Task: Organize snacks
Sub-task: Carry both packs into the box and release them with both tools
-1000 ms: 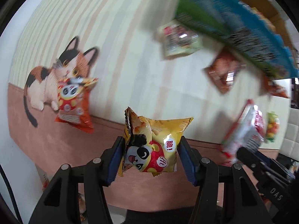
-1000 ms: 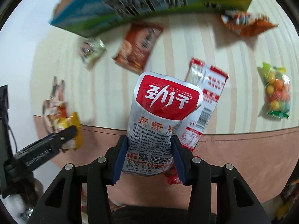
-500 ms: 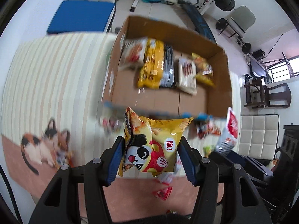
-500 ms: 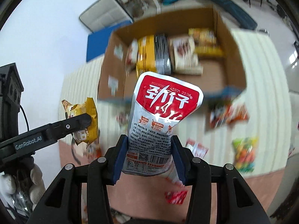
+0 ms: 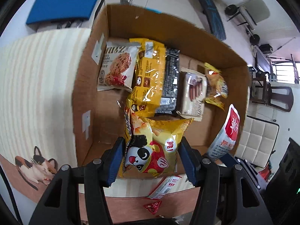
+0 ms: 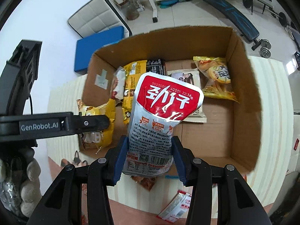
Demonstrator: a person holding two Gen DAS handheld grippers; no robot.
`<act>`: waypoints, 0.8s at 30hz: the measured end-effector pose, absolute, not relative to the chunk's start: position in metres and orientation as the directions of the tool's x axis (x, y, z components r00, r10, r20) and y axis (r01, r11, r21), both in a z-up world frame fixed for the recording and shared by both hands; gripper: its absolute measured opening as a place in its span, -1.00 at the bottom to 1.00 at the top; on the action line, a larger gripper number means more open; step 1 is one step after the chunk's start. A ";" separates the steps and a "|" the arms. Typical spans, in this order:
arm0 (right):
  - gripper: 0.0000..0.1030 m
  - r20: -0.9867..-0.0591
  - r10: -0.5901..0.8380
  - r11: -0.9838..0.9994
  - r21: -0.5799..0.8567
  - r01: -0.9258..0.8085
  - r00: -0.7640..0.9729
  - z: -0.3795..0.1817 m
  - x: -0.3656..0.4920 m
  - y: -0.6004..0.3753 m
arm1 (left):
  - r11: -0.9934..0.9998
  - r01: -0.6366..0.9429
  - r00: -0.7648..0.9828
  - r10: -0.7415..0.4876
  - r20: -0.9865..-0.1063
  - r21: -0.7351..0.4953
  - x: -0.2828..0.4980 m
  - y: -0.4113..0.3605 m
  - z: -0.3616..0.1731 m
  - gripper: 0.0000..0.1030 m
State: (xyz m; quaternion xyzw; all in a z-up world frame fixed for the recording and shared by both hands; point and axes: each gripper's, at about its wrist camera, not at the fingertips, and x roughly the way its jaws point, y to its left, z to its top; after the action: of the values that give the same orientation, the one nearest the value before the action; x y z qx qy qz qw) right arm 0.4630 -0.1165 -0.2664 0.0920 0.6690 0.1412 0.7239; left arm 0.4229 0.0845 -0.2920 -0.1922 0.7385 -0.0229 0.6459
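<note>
Left gripper (image 5: 151, 154) pinches a yellow panda snack bag (image 5: 155, 148); right gripper (image 6: 148, 158) clamps a red-and-silver pouch (image 6: 161, 120) — both above the cardboard box (image 6: 243, 97), 5 packets lying toward 12 o'clock.

Yellow panda snack bag (image 5: 155, 150) upright, clamped at sides, over open cardboard box (image 5: 112, 24). Red-and-silver pouch (image 6: 161, 120) upright, likewise clamped, above same box.
</note>
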 end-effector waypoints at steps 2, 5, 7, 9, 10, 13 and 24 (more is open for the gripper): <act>-0.03 -0.946 0.320 0.946 0.315 -0.083 0.050 -0.278 0.470 -0.111 | 0.921 -0.264 -0.119 -0.326 -0.938 -0.287 0.429 0.084 -0.305 0.08; -0.03 -0.948 0.316 0.946 0.313 -0.081 0.023 -0.292 0.475 -0.105 | 0.918 -0.278 -0.143 -0.330 -0.933 -0.282 0.431 0.084 -0.316 0.08; -0.03 -0.947 0.320 0.945 0.319 -0.076 -0.001 -0.303 0.476 -0.102 | 0.917 -0.284 -0.155 -0.333 -0.930 -0.281 0.431 0.083 -0.323 0.08; -0.03 -0.947 0.320 0.944 0.321 -0.074 -0.015 -0.310 0.474 -0.099 | 0.917 -0.285 -0.169 -0.335 -0.927 -0.279 0.430 0.081 -0.330 0.08; -0.03 -0.947 0.320 0.945 0.320 -0.073 -0.020 -0.313 0.474 -0.098 | 0.917 -0.285 -0.176 -0.335 -0.925 -0.278 0.429 0.081 -0.333 0.08; 0.02 -0.942 0.332 0.940 0.335 -0.070 -0.046 -0.320 0.473 -0.096 | 0.922 -0.286 -0.198 -0.324 -0.925 -0.262 0.427 0.080 -0.339 0.11; 0.79 -0.960 0.260 0.958 0.269 -0.096 -0.103 -0.328 0.475 -0.093 | 0.947 -0.260 -0.192 -0.242 -0.951 -0.188 0.419 0.086 -0.338 0.67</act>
State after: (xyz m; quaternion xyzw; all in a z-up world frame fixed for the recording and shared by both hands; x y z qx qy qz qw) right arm 0.4751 -0.0930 -0.3281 0.0561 0.7306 0.1330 0.6674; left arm 0.4188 0.0861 -0.3382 -0.1625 0.7720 0.0075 0.6145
